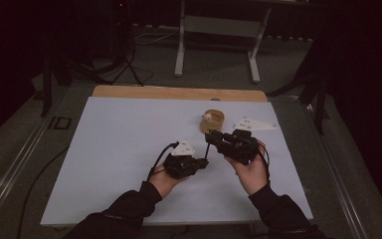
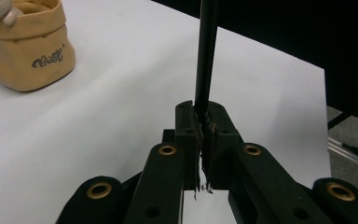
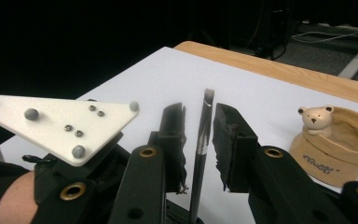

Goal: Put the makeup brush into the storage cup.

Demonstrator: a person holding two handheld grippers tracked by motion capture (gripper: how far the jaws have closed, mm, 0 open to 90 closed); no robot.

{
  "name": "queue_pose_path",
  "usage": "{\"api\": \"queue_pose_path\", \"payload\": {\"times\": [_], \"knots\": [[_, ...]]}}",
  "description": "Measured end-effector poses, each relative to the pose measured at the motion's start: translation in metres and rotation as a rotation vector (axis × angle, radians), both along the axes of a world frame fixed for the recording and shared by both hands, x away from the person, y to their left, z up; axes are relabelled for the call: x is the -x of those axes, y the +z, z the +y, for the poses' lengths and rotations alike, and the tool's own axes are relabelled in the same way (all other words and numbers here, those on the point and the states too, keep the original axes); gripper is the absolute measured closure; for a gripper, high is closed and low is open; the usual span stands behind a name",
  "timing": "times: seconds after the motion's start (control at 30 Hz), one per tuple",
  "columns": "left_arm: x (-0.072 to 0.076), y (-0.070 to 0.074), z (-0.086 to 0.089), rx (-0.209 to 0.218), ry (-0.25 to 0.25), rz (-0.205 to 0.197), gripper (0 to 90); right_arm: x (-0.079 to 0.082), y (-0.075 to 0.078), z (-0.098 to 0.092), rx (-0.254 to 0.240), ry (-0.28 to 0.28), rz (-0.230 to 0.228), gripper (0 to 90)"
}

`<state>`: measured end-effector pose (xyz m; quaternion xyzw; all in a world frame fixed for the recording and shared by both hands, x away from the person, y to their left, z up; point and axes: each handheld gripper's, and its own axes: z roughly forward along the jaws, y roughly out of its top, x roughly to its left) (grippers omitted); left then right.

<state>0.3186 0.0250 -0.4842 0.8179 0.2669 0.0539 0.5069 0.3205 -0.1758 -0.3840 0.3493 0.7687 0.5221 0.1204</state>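
Observation:
A thin black stick with a flat pale tip stands upright, clamped at its lower end by my left gripper, which is shut on it. In the high view the left gripper sits at mid-table and the stick rises from it. My right gripper reaches in from the right at the stick's upper part. Its jaws stand on either side of the stick with a narrow gap on each side, so the right gripper is open around it.
A small tan pot with a bear figure on its rim stands just behind the grippers, also near in the left gripper view as the tan pot. The white tabletop has a wooden far edge. Table legs and cables lie beyond.

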Motion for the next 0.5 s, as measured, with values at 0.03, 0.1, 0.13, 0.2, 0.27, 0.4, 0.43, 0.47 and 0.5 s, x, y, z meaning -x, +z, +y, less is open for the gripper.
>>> {"api": "queue_pose_path", "payload": {"times": [0.03,0.1,0.13,0.2,0.27,0.4,0.43,0.47,0.5], "knots": [[0.0000,0.0003,-0.0003,0.001,-0.004,0.001,85.5,-0.0001,-0.0003,0.0003,-0.001,0.001,0.001,78.2],[0.0002,0.0010,-0.0007,-0.004,-0.009,-0.004,85.5,0.0001,-0.0004,0.0009,0.005,0.000,-0.001,83.5],[0.0002,0.0012,-0.0007,-0.003,-0.012,-0.005,85.5,0.0001,-0.0004,0.0009,0.004,0.000,-0.001,84.4],[0.0000,0.0012,-0.0006,-0.001,-0.013,-0.003,85.4,0.0000,-0.0002,0.0009,0.003,0.000,-0.002,84.8],[-0.0003,0.0010,-0.0001,-0.003,-0.014,-0.004,85.4,0.0002,-0.0001,0.0012,0.007,-0.002,-0.005,85.2],[-0.0009,0.0020,-0.0003,-0.001,-0.019,-0.002,85.1,0.0014,-0.0003,0.0021,0.014,0.001,-0.018,85.9],[-0.0012,0.0025,-0.0001,-0.001,-0.015,-0.002,85.0,0.0017,0.0001,0.0026,0.019,0.003,-0.025,85.8],[-0.0014,0.0034,0.0004,-0.002,-0.009,-0.002,84.8,0.0020,0.0006,0.0030,0.023,0.006,-0.032,85.9],[-0.0020,0.0043,0.0008,0.010,-0.014,0.013,84.3,0.0019,0.0014,0.0030,0.023,0.010,-0.038,85.9]]}}
